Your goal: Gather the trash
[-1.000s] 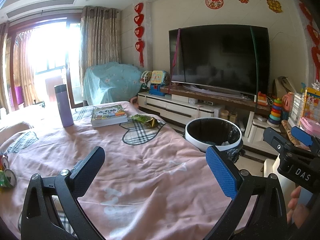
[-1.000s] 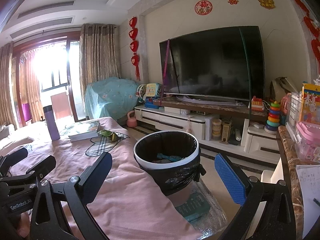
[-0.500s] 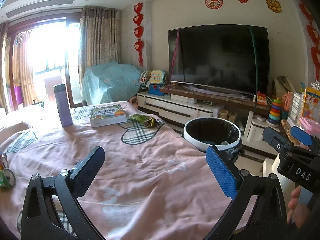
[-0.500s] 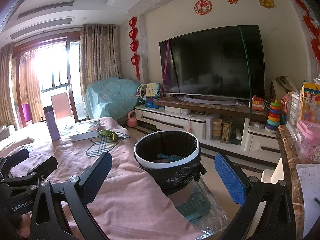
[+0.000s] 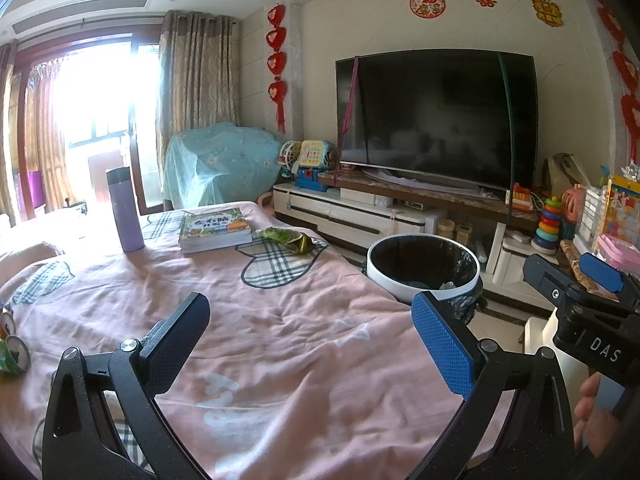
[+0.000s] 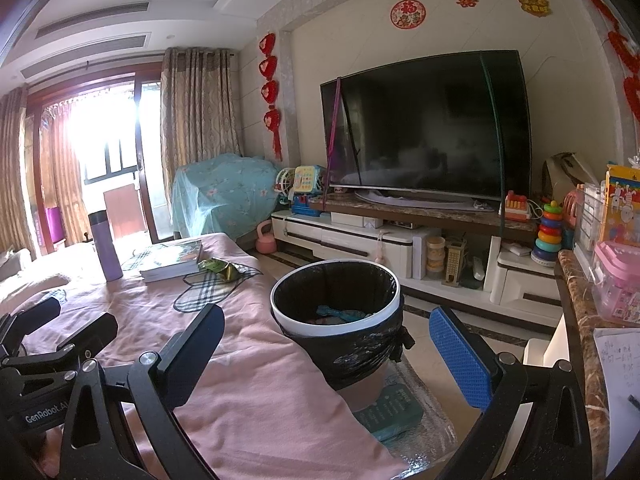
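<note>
A crumpled green and gold wrapper (image 5: 286, 238) lies on the pink cloth by a book, far ahead of my left gripper (image 5: 312, 338), which is open and empty. The wrapper also shows in the right wrist view (image 6: 219, 269). A bin with a white rim and black liner (image 5: 420, 290) stands off the table's right edge; in the right wrist view the bin (image 6: 340, 324) holds some scraps. My right gripper (image 6: 326, 352) is open and empty, just before the bin. A green can (image 5: 10, 356) lies at the left edge.
A book (image 5: 214, 230) and a purple flask (image 5: 125, 216) stand at the far end of the pink-covered table (image 5: 280, 360). A TV stand (image 6: 380, 240) with toys runs along the wall. A marble counter (image 6: 580, 320) with boxes is on the right.
The left wrist view has shifted slightly, so the book, wrapper and bin sit a little further left. Both grippers stay open.
</note>
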`<state>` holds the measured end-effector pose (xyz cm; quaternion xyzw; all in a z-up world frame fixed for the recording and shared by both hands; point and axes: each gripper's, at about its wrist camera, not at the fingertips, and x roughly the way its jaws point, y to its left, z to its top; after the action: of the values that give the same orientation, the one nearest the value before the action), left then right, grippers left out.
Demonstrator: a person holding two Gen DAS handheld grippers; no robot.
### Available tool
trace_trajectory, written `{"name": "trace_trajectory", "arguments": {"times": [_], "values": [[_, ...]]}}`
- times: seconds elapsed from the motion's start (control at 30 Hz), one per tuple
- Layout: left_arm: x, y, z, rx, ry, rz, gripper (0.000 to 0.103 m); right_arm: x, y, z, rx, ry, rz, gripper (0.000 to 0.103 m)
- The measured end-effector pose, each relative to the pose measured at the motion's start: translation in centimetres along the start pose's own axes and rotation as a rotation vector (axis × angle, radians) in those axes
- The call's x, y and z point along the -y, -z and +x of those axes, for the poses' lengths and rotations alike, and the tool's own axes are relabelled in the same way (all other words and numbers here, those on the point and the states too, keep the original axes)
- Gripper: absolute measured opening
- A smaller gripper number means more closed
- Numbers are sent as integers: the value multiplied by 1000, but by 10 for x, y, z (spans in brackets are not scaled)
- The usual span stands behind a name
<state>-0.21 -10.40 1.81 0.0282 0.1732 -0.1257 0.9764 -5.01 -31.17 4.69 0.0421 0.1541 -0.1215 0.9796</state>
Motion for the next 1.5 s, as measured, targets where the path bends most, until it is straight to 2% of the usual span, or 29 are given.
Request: {"name": "trace_trajectory", "arguments": {"times": [1.5], "values": [[0,5,5,-33,28,-11,103,-14,-4,1,-14,-34,23,103]]}}
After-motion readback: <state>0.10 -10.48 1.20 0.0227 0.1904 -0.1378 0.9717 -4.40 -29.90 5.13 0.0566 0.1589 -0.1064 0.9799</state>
